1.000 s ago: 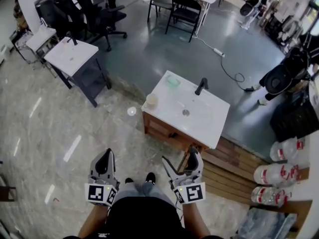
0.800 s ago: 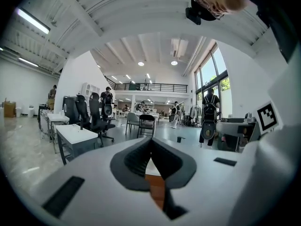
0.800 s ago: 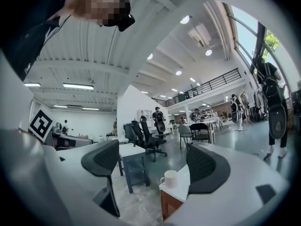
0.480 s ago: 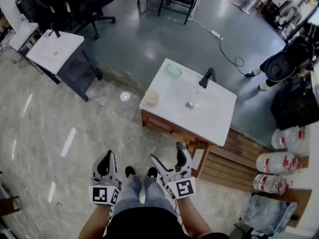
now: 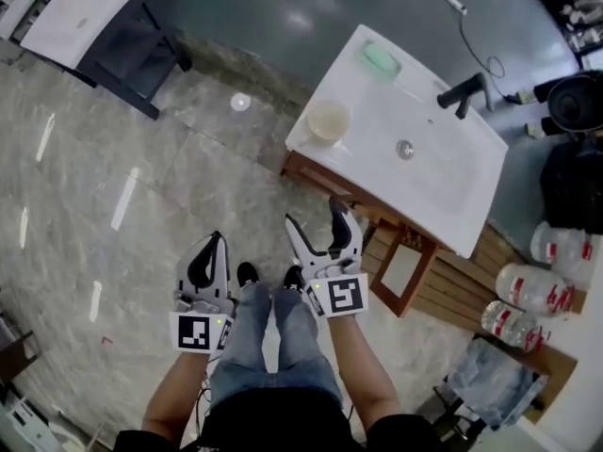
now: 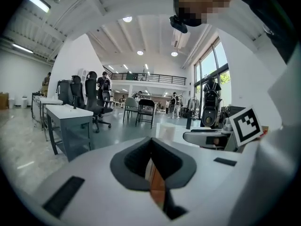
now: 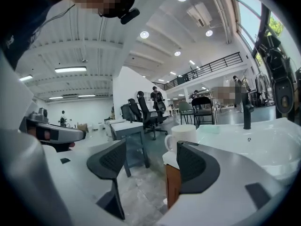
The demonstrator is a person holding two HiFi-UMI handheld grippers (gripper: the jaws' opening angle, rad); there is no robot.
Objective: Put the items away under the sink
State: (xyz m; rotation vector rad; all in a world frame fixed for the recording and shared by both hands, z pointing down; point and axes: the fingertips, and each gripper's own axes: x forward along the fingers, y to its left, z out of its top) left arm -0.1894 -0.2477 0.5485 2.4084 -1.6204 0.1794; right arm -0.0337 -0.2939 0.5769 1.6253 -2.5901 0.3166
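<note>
A white sink top sits on a wooden cabinet at the upper right of the head view. On it are a cream mug, a green item and a black faucet. My right gripper is open, just in front of the cabinet's near corner. Its jaws have just been closing, with nothing between them. In the right gripper view the mug shows past the right gripper. My left gripper hangs over the floor left of the person's legs, jaws shut and empty.
A grey desk stands at the upper left. Large water bottles lie on wooden slats right of the cabinet. A cabinet door panel hangs open near the right gripper. The person's shoes are between the grippers.
Both grippers have dropped lower and come closer to the cabinet's front corner. The head view has tilted nearer the sink. The right jaws look a little narrower.
</note>
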